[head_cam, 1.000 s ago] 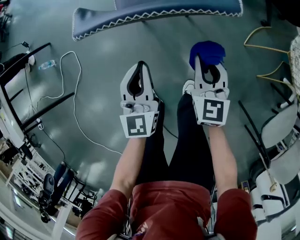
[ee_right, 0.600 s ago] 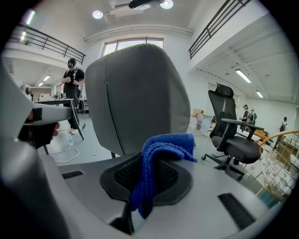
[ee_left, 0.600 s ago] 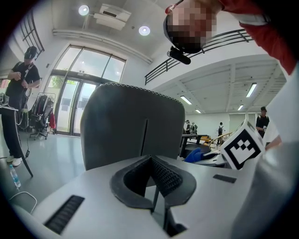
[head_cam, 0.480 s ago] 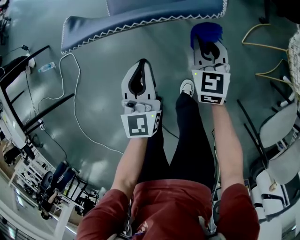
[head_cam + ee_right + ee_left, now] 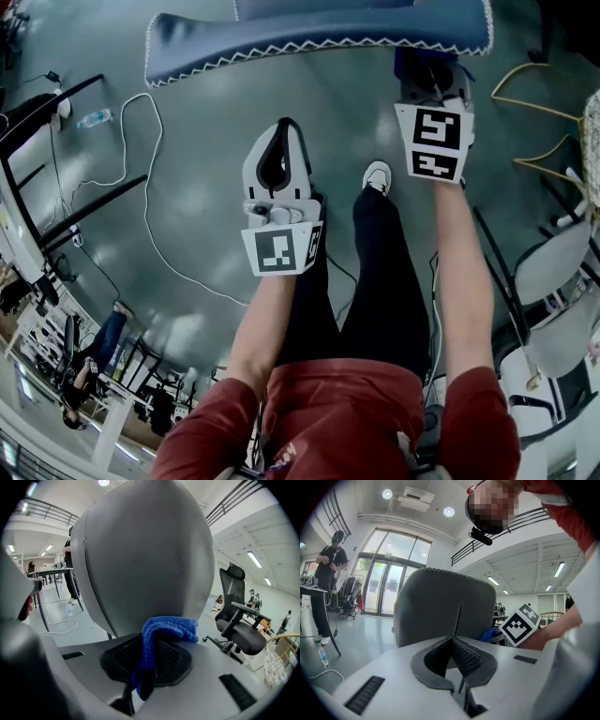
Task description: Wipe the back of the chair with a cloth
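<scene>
Seen from above, the chair back is a blue-grey pad edged with white zigzag stitching. My right gripper is shut on a blue cloth and reaches up to the pad's right end. In the right gripper view the cloth hangs folded out of the jaws, right in front of the grey chair back; I cannot tell whether they touch. My left gripper is shut and empty, well short of the chair. Its own view shows the chair back ahead and the cloth at the right.
A white cable and a water bottle lie on the floor at left, beside a black table frame. White chairs and a yellow wire frame stand at right. A black office chair stands beyond. A person stands far left.
My right gripper has moved forward with the cloth, from mid-floor up to the chair back. The left gripper has stayed where it was.
</scene>
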### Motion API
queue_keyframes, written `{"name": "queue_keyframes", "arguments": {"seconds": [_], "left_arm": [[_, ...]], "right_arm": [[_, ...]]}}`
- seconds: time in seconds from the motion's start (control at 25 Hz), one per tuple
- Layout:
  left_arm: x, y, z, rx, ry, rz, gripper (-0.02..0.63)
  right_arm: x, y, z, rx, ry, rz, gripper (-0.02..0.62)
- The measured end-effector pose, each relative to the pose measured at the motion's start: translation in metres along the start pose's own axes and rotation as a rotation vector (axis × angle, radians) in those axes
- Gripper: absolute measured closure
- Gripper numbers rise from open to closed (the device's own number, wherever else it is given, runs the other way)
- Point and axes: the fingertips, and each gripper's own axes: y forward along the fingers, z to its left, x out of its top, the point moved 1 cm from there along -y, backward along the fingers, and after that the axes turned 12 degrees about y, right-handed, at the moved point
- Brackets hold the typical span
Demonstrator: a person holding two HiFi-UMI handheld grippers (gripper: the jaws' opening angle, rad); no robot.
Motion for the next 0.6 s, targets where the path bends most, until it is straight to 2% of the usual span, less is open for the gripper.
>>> {"name": "queue_keyframes", "arguments": {"seconds": [0.2, 0.44, 0.6], "left_arm": [[-0.014, -0.006, 0.015, 0.034, -0.042, 0.027, 0.593], [-0.015, -0.029, 0.04, 0.071, -0.05, 0.026, 0.592], [-0.023, -0.045, 0.076, 0.106, -0.056, 0.024, 0.592]], "right_arm": [[0.003, 0.007, 0.016, 0.011, 0.004, -0.002, 0.534], [0.01, 0.009, 0.064, 0.073, -0.056, 0.0, 0.534], [0.011, 0.021, 0.112, 0.111, -0.087, 0.005, 0.534]]}}
